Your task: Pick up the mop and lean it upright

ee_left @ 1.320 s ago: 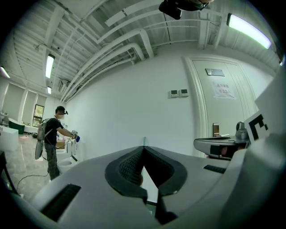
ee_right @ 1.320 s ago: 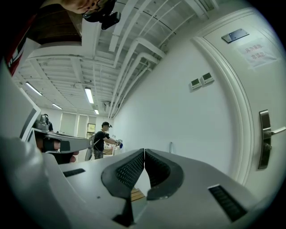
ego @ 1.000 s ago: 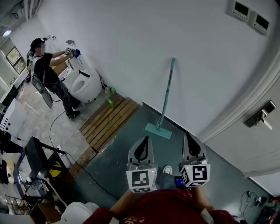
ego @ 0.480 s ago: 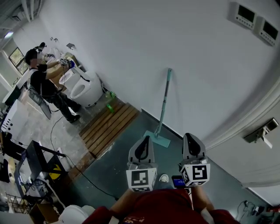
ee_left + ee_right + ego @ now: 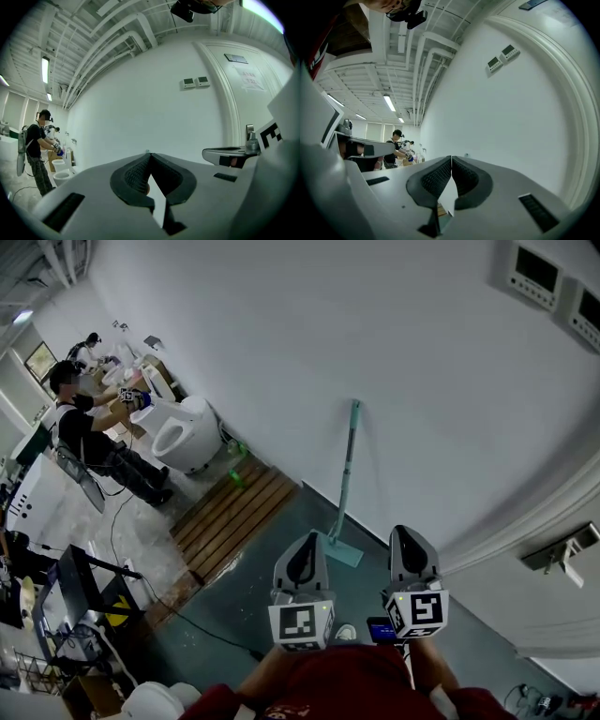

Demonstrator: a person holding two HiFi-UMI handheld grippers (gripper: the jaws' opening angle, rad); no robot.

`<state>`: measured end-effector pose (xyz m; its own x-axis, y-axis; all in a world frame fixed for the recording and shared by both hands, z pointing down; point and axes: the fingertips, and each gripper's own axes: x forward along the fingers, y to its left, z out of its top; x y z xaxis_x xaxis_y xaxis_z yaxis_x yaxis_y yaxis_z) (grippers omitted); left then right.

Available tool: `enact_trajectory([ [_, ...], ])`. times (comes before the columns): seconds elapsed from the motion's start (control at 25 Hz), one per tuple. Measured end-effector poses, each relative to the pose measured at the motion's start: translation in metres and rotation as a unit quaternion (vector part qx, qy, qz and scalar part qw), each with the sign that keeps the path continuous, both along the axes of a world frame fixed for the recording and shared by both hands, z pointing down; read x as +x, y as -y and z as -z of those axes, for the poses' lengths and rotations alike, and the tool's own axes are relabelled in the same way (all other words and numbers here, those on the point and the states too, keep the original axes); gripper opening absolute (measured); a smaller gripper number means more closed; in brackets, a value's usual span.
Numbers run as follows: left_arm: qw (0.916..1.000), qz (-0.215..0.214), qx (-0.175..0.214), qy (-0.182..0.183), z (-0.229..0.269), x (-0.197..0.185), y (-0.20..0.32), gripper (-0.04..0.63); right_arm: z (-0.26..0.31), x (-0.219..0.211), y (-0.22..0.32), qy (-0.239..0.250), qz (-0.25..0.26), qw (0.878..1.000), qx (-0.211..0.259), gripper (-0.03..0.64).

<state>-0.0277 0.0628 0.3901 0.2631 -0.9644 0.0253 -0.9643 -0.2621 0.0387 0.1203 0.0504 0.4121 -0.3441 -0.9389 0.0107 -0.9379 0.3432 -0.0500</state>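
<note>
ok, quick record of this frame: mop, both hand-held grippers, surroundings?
mop: teal long-handled flat mop, upright, leaning on white wall, head on dark green floor
left: left hand-held gripper shut, empty, clear of the mop
right: right hand-held gripper shut, empty, clear of the mop
nearby: wooden slatted platform left of the mop
status: mop stands unheld

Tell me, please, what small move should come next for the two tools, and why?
Probably none toward the mop: hold the left tool and the right tool back. The mop already leans upright against the wall, its head on the floor, and both tools are shut and empty, short of it.
</note>
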Motion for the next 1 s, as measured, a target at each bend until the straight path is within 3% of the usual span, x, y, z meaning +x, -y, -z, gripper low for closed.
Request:
enact_trajectory([
  [0.24, 0.9999, -0.003, -0.010, -0.002, -0.008, 0.003, 0.025, 0.014, -0.008, 0.003, 0.024, 0.002, -0.003, 1.000, -0.008, 0.018],
  [0.6, 0.9997, -0.024, -0.005, 0.001, -0.012, -0.027, 0.103, 0.014, -0.009, -0.030, 0.096, -0.011, -0.019, 1.000, -0.008, 0.019],
  [1.0, 0.9963, -0.083, -0.008, -0.021, 0.002, -0.062, 0.205, 0.014, 0.016, -0.079, 0.185, -0.040, -0.054, 0.998, 0.008, 0.020],
])
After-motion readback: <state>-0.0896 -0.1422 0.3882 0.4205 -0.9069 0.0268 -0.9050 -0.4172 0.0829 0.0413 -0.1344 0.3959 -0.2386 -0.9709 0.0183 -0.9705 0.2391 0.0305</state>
